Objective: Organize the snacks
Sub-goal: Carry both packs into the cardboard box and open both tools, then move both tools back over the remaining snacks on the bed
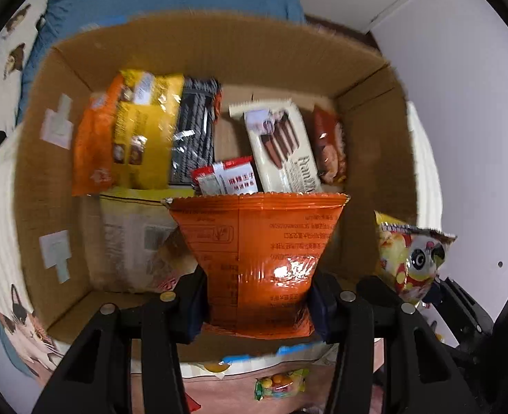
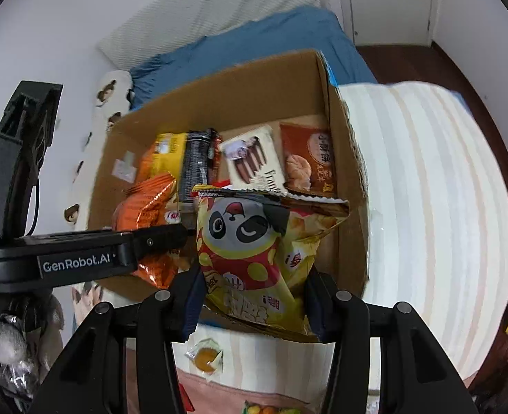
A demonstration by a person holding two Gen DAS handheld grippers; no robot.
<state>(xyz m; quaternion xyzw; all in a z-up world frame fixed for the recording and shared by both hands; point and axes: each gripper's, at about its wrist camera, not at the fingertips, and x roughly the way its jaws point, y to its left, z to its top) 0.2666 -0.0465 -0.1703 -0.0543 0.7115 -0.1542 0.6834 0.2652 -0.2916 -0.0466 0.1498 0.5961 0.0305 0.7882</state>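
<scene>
L gripper (image 1: pixel 257 305) pinching orange bag (image 1: pixel 257 252), R gripper (image 2: pixel 254 305) pinching panda bag (image 2: pixel 254 255) — cardboard box (image 1: pixel 191 51) w/ packets

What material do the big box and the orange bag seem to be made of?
Box: corrugated cardboard, matte brown; the cut rims look fluted. Orange bag, held in the left gripper: probably thin plastic film, glossy; it shows a bright glare and a crimped top seal.

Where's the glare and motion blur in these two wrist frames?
Left wrist: bright glare spot on the shiny orange foil snack bag held in the left tongs; far rim of the brown cardboard box smeared by motion. Right wrist: yellow panda-print chip bag in the right tongs fairly sharp, box contents soft; fisheye bends both views at the edges.
</scene>
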